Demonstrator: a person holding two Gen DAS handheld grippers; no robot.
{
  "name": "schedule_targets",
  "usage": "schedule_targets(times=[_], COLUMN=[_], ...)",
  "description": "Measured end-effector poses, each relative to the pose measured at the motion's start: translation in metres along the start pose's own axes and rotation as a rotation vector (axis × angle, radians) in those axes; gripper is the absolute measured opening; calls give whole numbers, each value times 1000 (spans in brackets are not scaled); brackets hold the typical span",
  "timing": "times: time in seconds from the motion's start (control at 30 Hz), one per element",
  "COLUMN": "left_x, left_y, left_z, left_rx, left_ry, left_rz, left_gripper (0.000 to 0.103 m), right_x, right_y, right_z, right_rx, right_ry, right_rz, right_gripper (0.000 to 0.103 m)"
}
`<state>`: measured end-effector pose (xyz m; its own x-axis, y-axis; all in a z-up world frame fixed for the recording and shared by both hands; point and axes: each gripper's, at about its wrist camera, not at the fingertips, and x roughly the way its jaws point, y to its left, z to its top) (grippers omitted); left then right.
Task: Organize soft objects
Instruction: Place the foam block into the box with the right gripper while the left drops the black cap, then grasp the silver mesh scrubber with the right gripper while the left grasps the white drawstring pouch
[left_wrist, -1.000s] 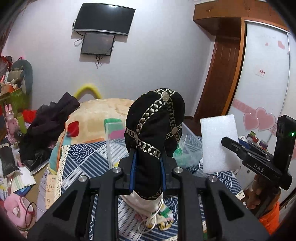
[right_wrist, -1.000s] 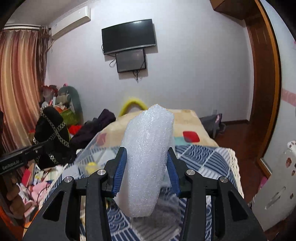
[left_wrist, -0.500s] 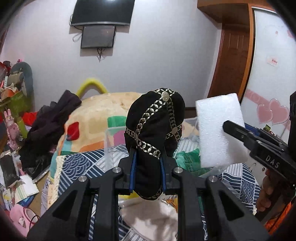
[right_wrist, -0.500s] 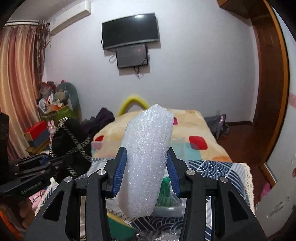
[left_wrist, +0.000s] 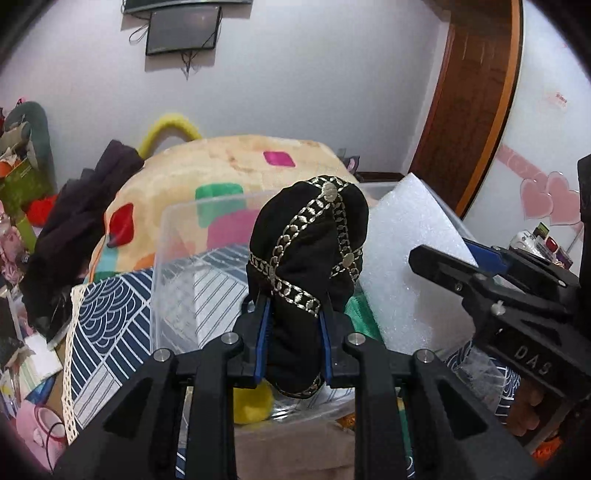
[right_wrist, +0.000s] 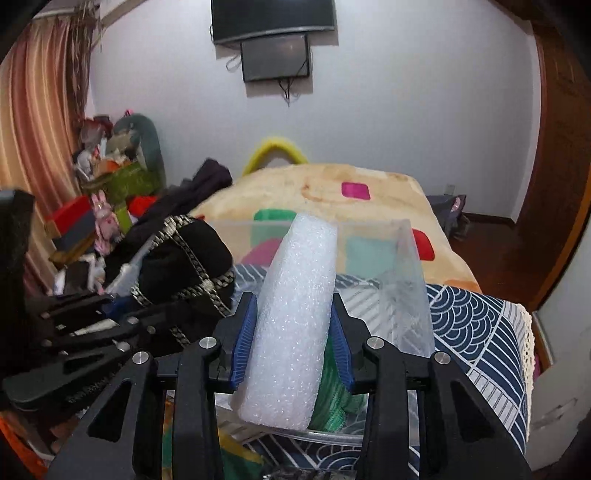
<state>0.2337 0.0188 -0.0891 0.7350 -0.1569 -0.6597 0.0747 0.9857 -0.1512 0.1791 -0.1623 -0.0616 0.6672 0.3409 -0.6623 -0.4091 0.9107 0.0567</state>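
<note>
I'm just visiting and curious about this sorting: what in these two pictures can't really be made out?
- Bottom of the clear bin: both views, hidden by the black hat, white foam block and both tools.
- Green cloth: right view, mostly behind the foam; its kind is unclear.
- Yellow soft thing: left view, largely behind the left tool.
- Right tool: its handle is cut off by the lower edge.

TV (right_wrist: 273, 16) cut by top edge; left gripper (right_wrist: 110, 325) blurred mid-left; bin (left_wrist: 177, 258) contents mostly hidden
</note>
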Motion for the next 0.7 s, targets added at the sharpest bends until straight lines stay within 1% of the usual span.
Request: schedule_targets(times=[0.07, 0.1, 0.17, 0.23, 0.33, 0.37, 0.4, 0.43, 0.47, 0.5, 0.57, 0.63, 0.7], left_x=[1, -1, -7, -16, -30, -34, -40, -45, -51, -57, -69, -80, -90], left_y=[1, 2, 4, 5, 4, 3, 3, 2, 1, -1, -3, -5, -8], left_z=[-1, -1, -1, -1, 1, 2, 3, 3, 3, 2, 0, -3, -7], left_rx=[-6, -11, -19, -22, -18, -17, -16, -14, -12, -9, -8, -6, 5], left_ry=[9, 10, -6, -30, -64, -73, -83, -92, -104, -117, -140, -164, -183], left_rz=[0, -2, -9, -7, -3, -3, -2, -2, 2, 6, 2, 3, 11], left_gripper=[37, 40, 53, 59, 60, 62, 63, 68, 73, 76, 90, 97, 99], right_x=[-1, -3, -6, -13, -26, -32, -35, -39, -46, -52, -60, -71, -80], right_y=[0, -1, -3, -4, -5, -6, -6, -6, -6, -5, -2, -1, 0], right_z=[-2, -2, 0, 0, 4, 5, 7, 8, 9, 10, 12, 12, 10], right_rx=[-6, -4, -3, -7, -12, -9, -7, -7, -10, -15, -17, -14, -12], right_ry=[3, 3, 5, -10, -48, -63, -75, -89, -106, -123, -146, -171, -198], right_rz=[-22, -27, -23, -35, -55, -55, -55, -56, -60, -66, -67, -54, -54], right_gripper=[36, 39, 45, 54, 59, 60, 64, 68, 69, 70, 72, 81, 83])
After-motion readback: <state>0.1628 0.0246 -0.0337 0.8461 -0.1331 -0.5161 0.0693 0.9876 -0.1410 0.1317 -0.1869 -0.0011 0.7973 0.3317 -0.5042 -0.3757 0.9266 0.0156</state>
